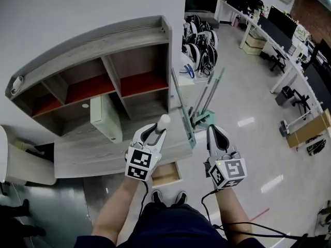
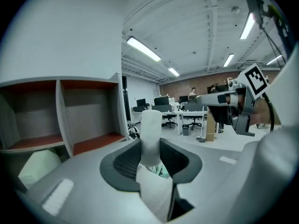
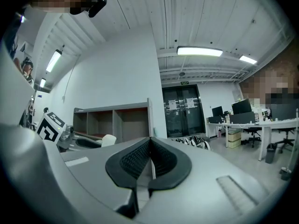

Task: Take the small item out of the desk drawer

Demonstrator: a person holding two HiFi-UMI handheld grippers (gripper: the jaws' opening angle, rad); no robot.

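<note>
A small white cylinder stands up between the jaws of my left gripper, which is shut on it above the grey wooden desk. In the left gripper view the white cylinder is pinched between the dark pads and sticks out past them. The desk drawer hangs open below the desk's front edge, just under my left gripper. My right gripper is held beside the desk's right end, shut with nothing in it; its pads meet in the right gripper view.
A shelf hutch with red-floored compartments stands on the desk, with a pale green box in front of it. A green broom and dustpan lean at the desk's right end. Office desks with monitors fill the far right.
</note>
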